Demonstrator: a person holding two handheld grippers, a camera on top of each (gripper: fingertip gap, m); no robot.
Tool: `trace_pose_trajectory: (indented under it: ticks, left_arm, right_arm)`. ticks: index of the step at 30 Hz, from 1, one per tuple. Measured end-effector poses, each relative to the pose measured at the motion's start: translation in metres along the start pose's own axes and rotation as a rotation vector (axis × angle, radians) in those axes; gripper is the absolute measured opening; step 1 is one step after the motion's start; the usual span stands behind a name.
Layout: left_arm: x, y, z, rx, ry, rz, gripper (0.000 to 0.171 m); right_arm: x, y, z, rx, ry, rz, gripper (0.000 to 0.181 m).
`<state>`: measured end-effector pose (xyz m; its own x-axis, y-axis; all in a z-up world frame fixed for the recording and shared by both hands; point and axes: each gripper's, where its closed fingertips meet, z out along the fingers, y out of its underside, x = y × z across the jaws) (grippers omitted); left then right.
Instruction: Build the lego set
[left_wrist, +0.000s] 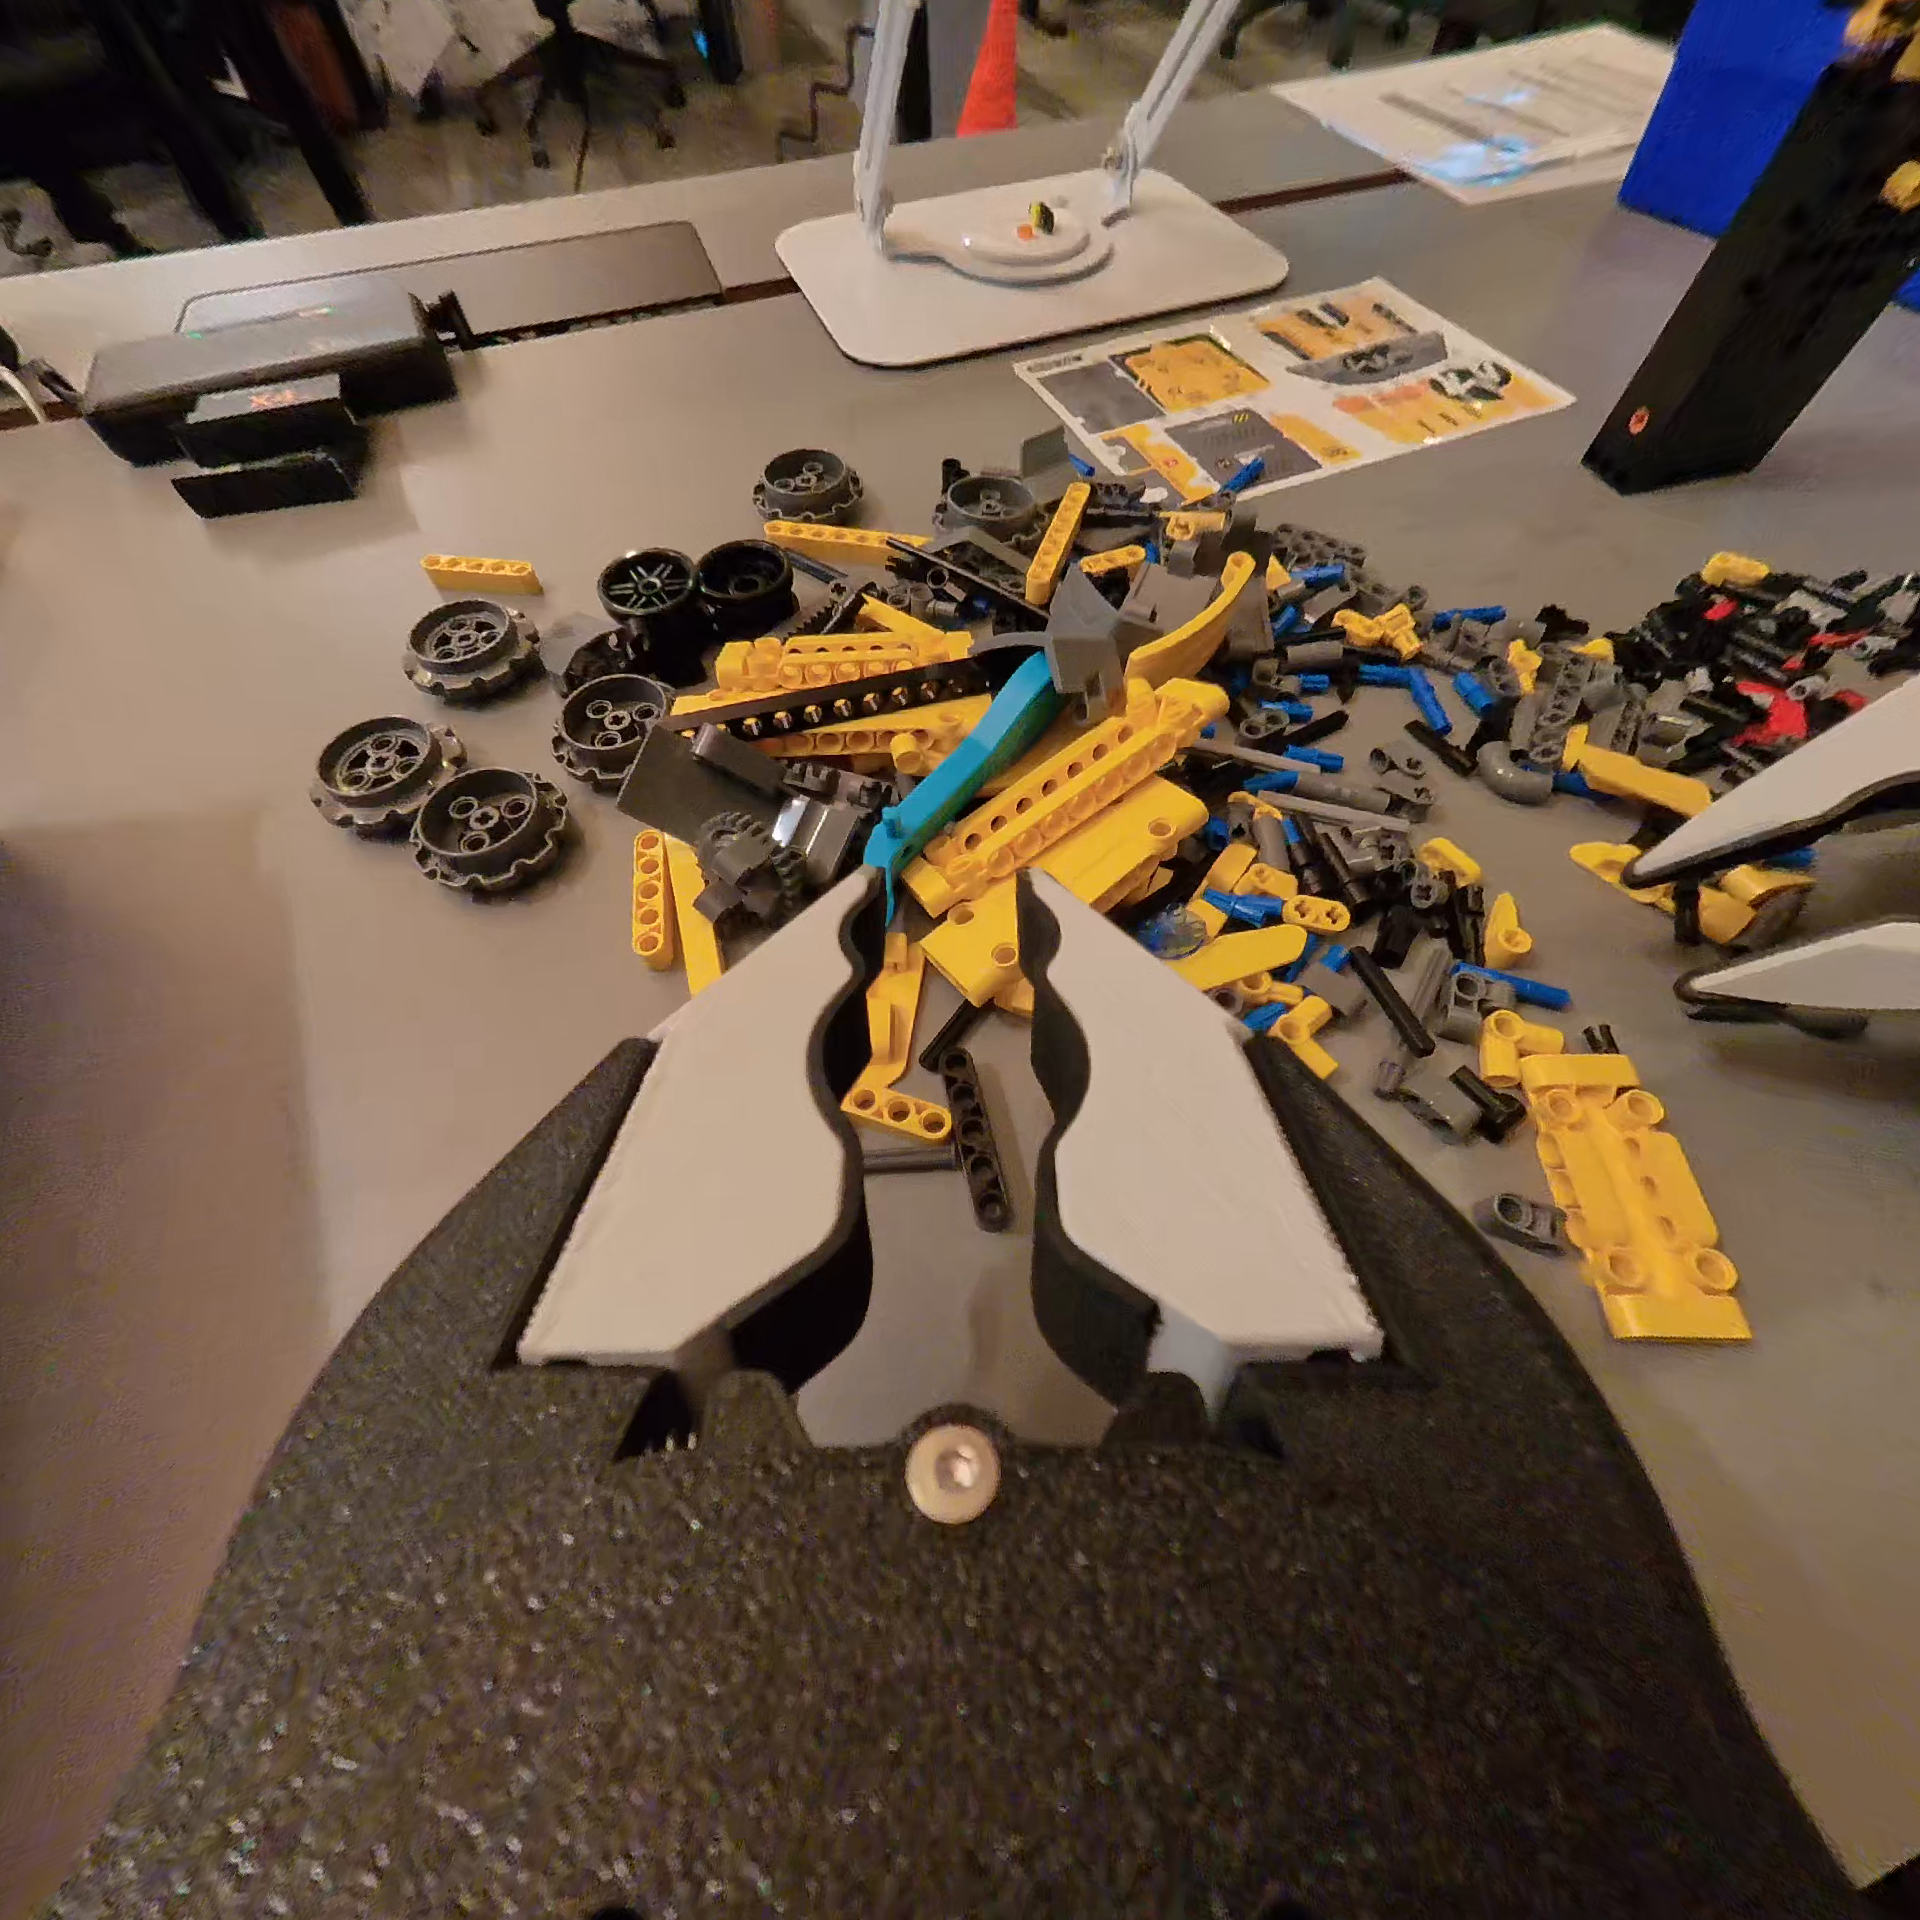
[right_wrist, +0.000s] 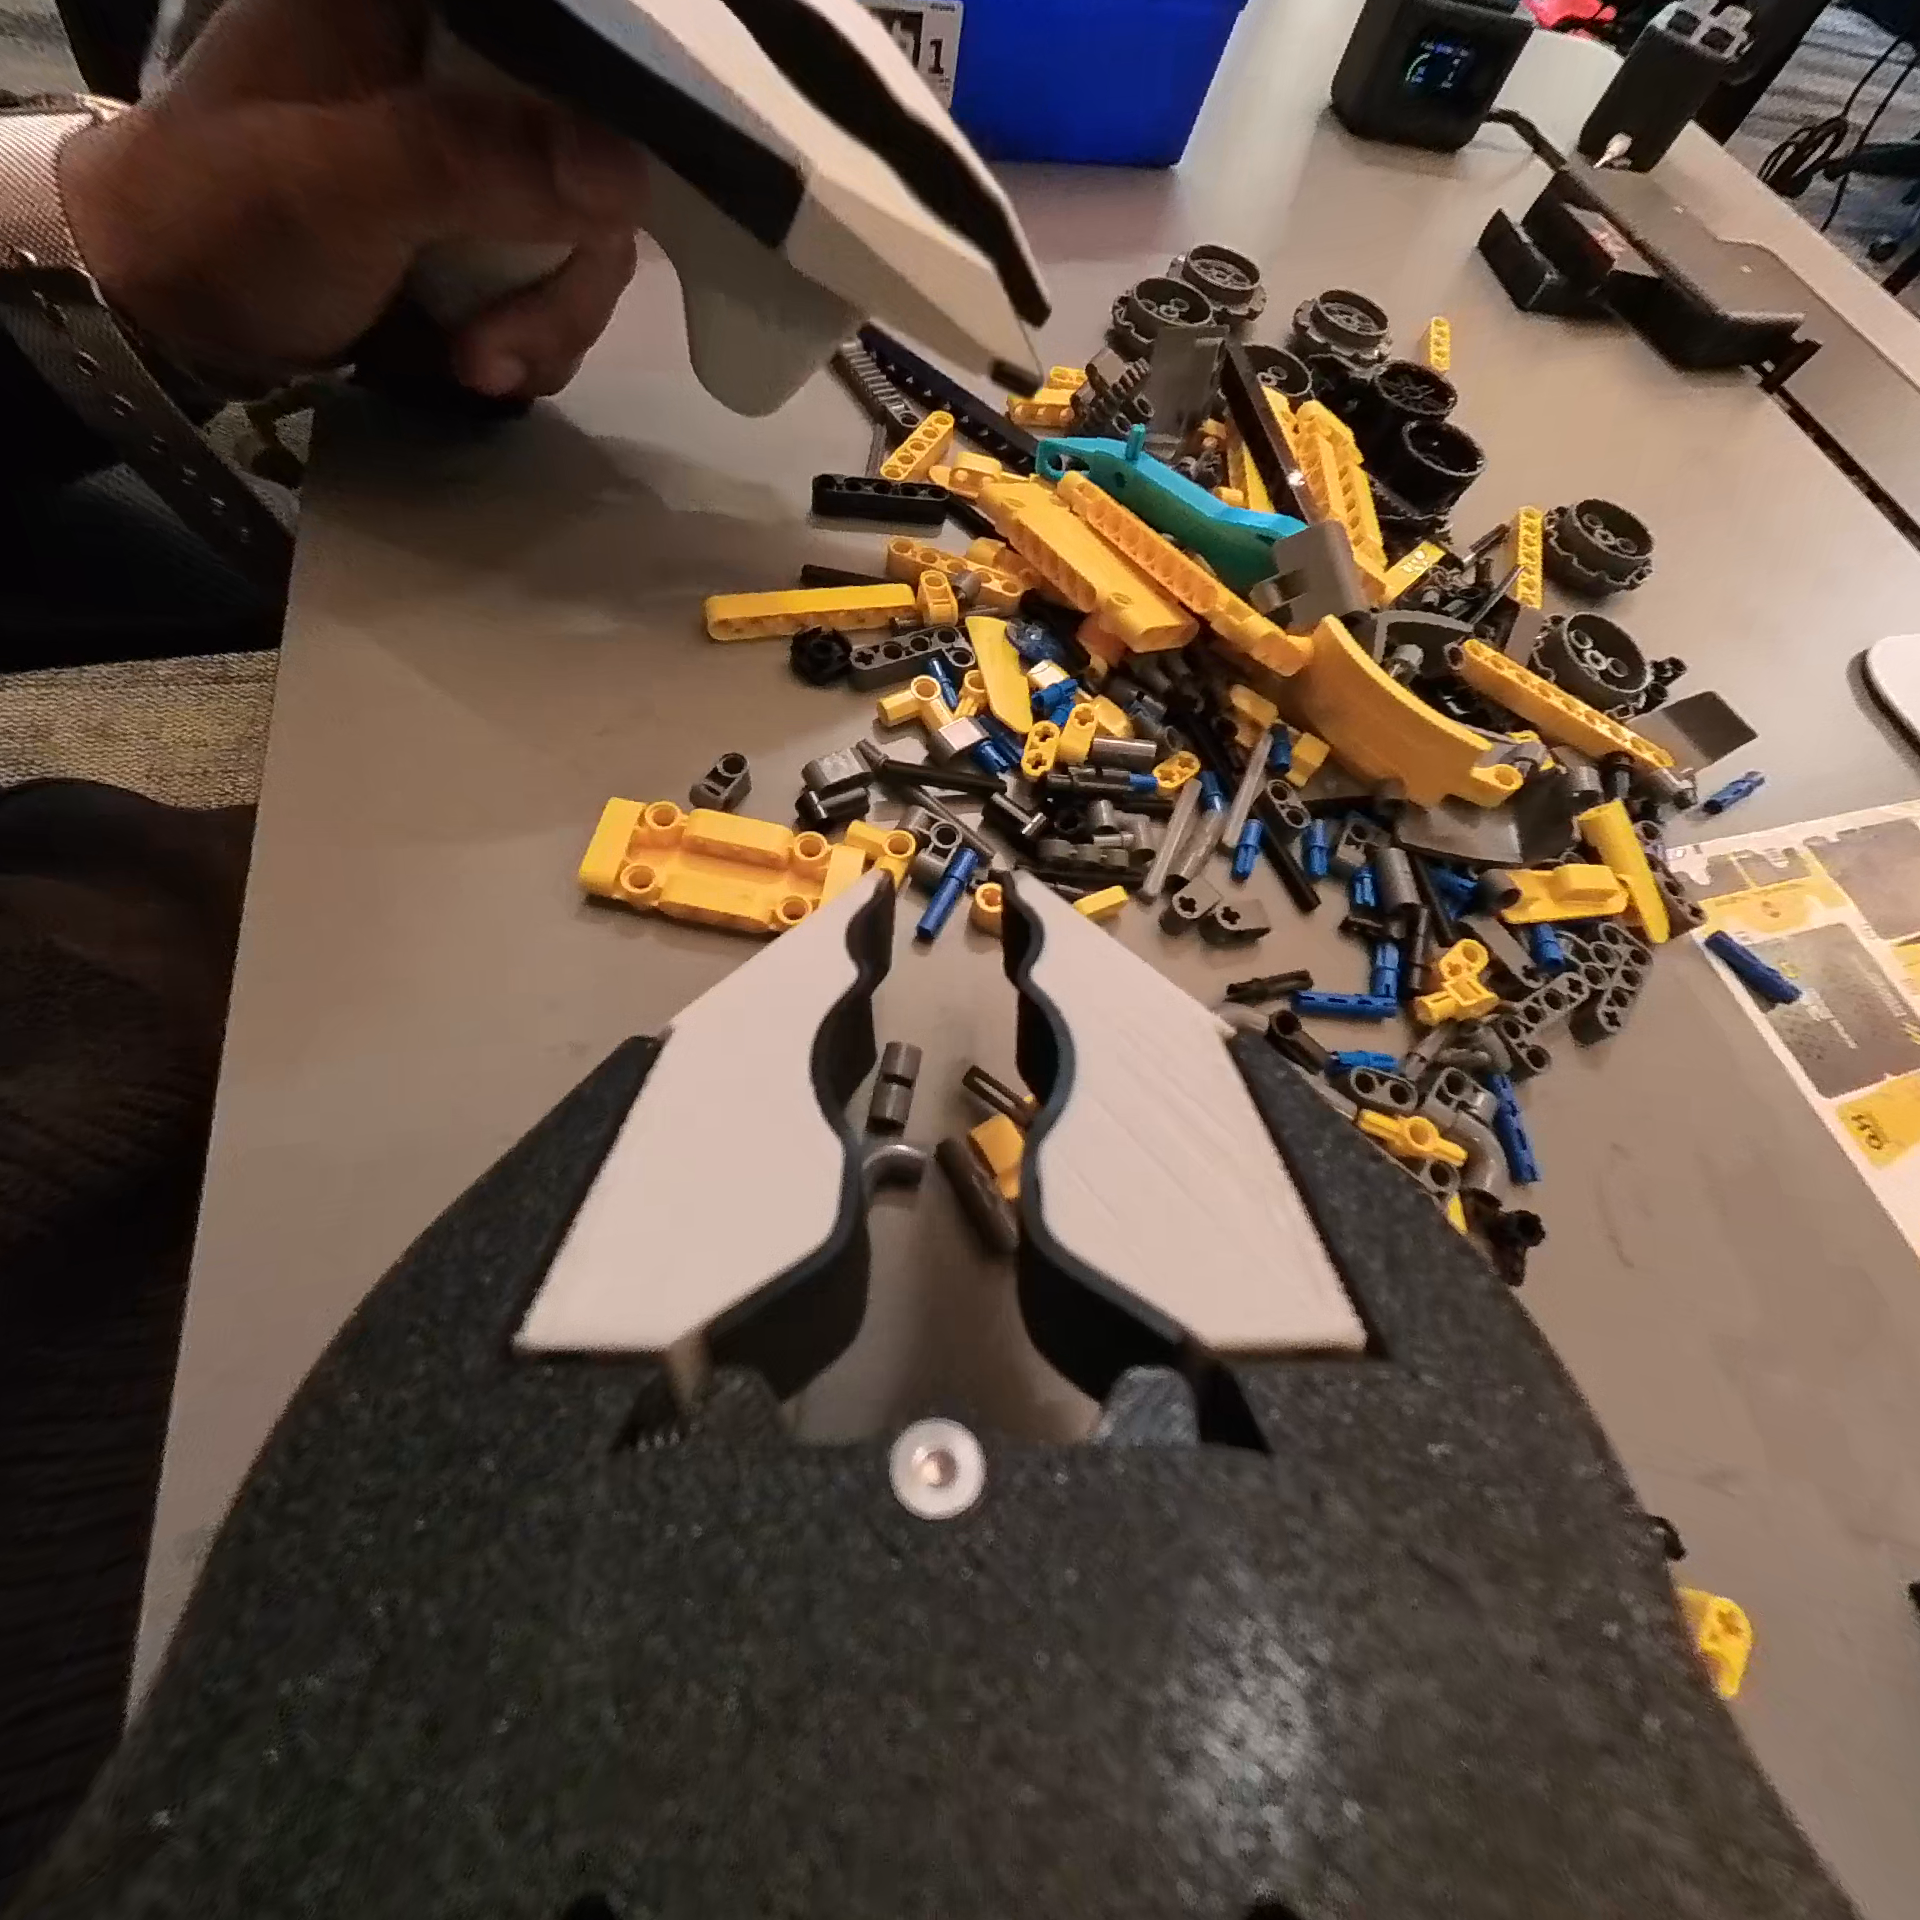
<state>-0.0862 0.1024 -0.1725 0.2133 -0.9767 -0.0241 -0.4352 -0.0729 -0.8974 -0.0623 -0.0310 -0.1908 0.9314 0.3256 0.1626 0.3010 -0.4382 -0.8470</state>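
A pile of yellow, black, grey and blue building pieces (left_wrist: 1049, 821) lies on the grey table (left_wrist: 312, 1039). A teal flat tool (left_wrist: 977, 758) rests on top of the pile. My left gripper (left_wrist: 948, 883) is open and empty, its tips just over the near edge of the pile, by the teal tool's end. My right gripper (right_wrist: 945, 883) is open and empty, low over small pins and connectors, next to a flat yellow panel (right_wrist: 717, 862). The right gripper also shows at the right edge of the left wrist view (left_wrist: 1662, 930). A hand (right_wrist: 312, 208) holds the left gripper (right_wrist: 1029, 348) above the pile's far side.
Several dark toothed wheels (left_wrist: 468, 790) lie left of the pile. A white lamp base (left_wrist: 1029, 270), a sticker sheet (left_wrist: 1288, 384) and black devices (left_wrist: 260, 384) lie behind. A blue bin (right_wrist: 1081, 73) stands at the far end. The table edge (right_wrist: 281, 727) runs along the left. About 15 cm separates my left fingertips from my right.
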Motion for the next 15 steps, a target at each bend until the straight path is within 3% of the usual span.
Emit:
trace_pose_trajectory:
  ticks: [15]
  left_arm:
    - [0.005,0.004,0.003,-0.03,0.034,0.007,0.025]
  right_arm:
    - [-0.015,-0.009,-0.006,0.057,-0.034,-0.028,0.018]
